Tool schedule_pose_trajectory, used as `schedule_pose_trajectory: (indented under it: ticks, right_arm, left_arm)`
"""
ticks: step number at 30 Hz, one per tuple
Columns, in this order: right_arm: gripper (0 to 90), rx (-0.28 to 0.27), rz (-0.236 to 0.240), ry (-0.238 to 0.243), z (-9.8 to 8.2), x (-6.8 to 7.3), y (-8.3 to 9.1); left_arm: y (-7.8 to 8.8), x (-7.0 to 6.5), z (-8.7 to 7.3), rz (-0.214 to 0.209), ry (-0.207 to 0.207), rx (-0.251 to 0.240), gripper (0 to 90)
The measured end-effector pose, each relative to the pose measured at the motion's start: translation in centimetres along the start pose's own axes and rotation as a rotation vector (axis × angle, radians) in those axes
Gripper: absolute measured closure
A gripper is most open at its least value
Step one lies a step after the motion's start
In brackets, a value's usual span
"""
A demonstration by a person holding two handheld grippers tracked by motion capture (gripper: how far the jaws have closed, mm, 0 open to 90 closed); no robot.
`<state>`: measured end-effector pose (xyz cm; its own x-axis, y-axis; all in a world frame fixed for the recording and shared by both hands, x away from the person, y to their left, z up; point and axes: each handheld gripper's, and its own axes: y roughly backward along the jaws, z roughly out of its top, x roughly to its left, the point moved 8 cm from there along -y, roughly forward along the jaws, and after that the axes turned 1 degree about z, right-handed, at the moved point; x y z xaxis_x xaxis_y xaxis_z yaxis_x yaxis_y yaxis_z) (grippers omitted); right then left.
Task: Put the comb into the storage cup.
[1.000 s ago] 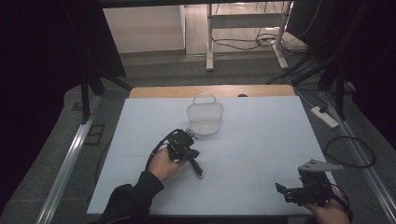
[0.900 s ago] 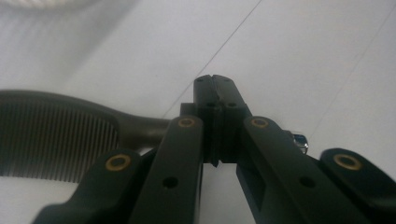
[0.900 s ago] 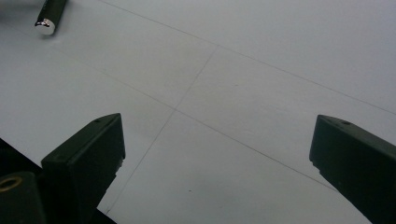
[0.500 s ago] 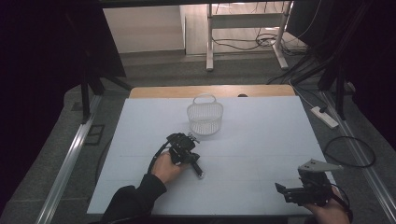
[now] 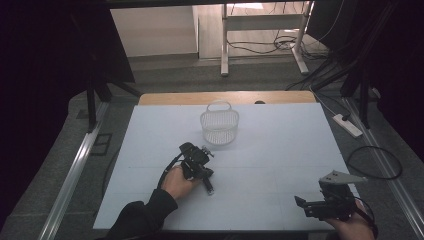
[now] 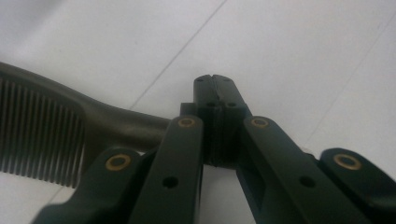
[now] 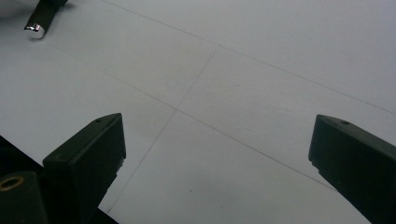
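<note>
A dark comb (image 6: 51, 135) with fine teeth lies on the white table (image 5: 280, 145). Its curved handle runs in under the left finger of my left gripper (image 6: 215, 81), whose two pads are pressed together with nothing showing between them. In the high view the left gripper (image 5: 196, 162) sits mid-table in a hand, and the comb (image 5: 208, 186) sticks out from it toward the near right. My right gripper (image 5: 303, 206) rests at the near right corner. Its jaws (image 7: 215, 154) stand wide apart over bare table.
A white wire basket (image 5: 219, 126) with a hoop handle stands behind the left gripper, toward the far edge. A wooden strip (image 5: 280, 97) borders the table's far side. A dark bar with a shiny tip (image 7: 37, 23) lies far off in the right gripper view.
The left hand and its gripper have shifted slightly toward the near edge, the comb staying with them. The right gripper has kept still.
</note>
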<state>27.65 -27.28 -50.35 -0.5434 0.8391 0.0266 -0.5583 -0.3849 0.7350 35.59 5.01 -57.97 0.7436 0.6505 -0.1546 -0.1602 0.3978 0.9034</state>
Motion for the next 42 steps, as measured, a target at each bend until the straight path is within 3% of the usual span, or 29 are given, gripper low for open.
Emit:
schedule_pose_trajectory:
  ticks: [15,30,42]
  right_arm:
    - [4.6,-0.001,0.000,0.002,0.0,0.0,0.0]
    - [4.6,0.000,-0.001,0.006,0.1,0.1,0.0]
    - [4.7,-0.001,-0.002,0.007,0.1,0.1,0.0]
  left_arm:
    - [0.9,0.3,-2.7,-0.029,0.050,0.050,89.0]
    - [2.1,1.7,-5.3,-0.018,0.100,0.075,89.1]
    - [2.6,2.4,-6.3,-0.014,0.124,0.083,89.1]
